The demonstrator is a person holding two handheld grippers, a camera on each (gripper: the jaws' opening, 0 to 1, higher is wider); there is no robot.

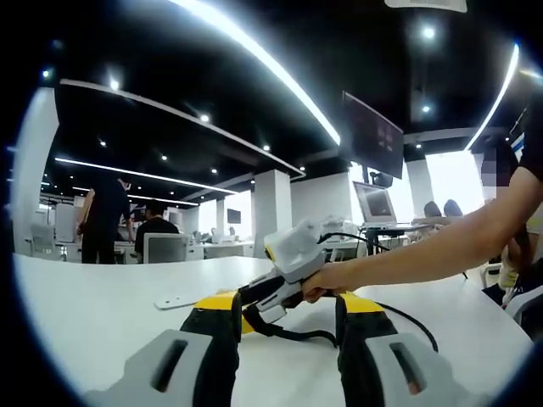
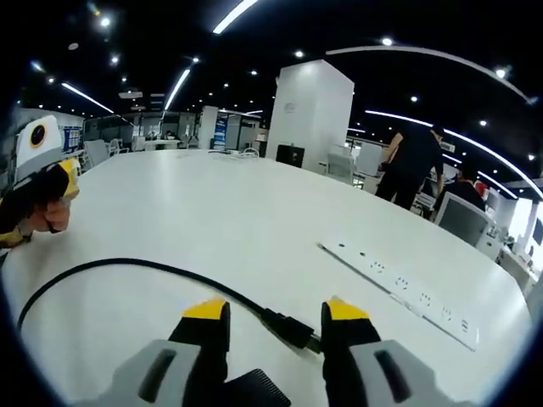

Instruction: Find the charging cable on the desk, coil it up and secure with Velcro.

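Note:
A black charging cable (image 2: 110,264) lies on the white desk (image 2: 221,212), curving from the left to its plug (image 2: 293,327). The plug sits between the jaws of my right gripper (image 2: 276,312), close to the right jaw; the jaws stand wide apart, so it is open. In the left gripper view the cable (image 1: 293,336) crosses the gap of my left gripper (image 1: 288,305), which is open and holds nothing. A hand (image 1: 318,280) brings the right gripper (image 1: 254,307) in from the right, down to the cable's end. The left gripper (image 2: 59,186) shows at the far left.
A white power strip (image 2: 399,288) lies flat on the desk to the right of the cable, seen also as the power strip (image 1: 182,299) in the left gripper view. People (image 2: 411,165) stand at desks with monitors beyond the far edge. A laptop (image 1: 375,203) sits at the back.

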